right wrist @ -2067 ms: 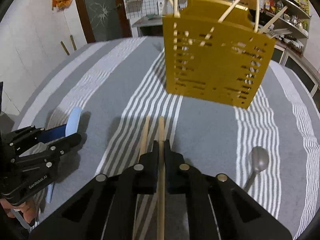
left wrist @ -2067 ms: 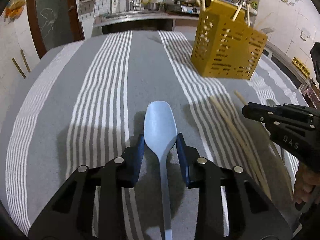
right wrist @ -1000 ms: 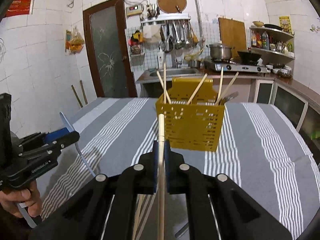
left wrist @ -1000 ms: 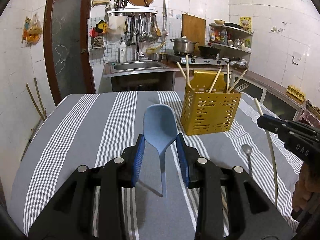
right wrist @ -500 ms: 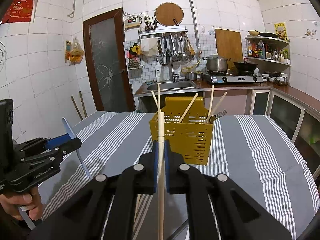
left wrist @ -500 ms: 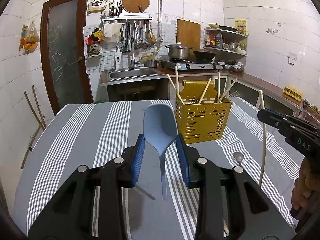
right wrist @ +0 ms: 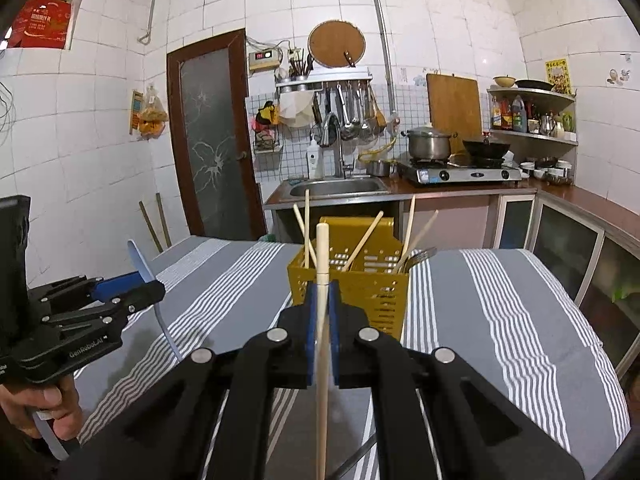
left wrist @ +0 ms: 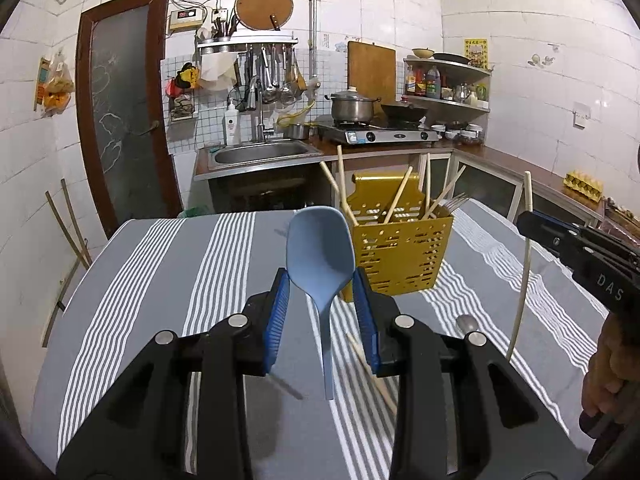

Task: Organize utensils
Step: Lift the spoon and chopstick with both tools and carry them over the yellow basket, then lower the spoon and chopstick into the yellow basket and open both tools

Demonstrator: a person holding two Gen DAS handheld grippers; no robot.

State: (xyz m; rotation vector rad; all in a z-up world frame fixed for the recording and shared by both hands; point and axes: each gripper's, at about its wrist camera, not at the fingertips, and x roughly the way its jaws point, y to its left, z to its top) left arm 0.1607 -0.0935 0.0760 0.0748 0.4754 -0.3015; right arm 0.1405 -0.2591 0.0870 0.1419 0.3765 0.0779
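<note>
Blue spoon (left wrist: pixel 319 254): light, stiff plastic; clamped at bowl in left claw (left wrist: pixel 320 312), above desk (left wrist: pixel 160 264). Chopstick (right wrist: pixel 322 280): thin, slippery; pinched mid-shaft in right claw (right wrist: pixel 321 320), before yellow caddy (right wrist: pixel 360 280).

A brown door (left wrist: pixel 124 112) with frosted glass stands at the left. Beside it, a steel sink (left wrist: pixel 260 152) sits below hanging ladles (left wrist: pixel 276 76) — then a lidded pot (left wrist: pixel 352 106) on a stove (left wrist: pixel 384 134), a wooden board (left wrist: pixel 371 70) behind — and bottles on a corner shelf (left wrist: pixel 448 80).
</note>
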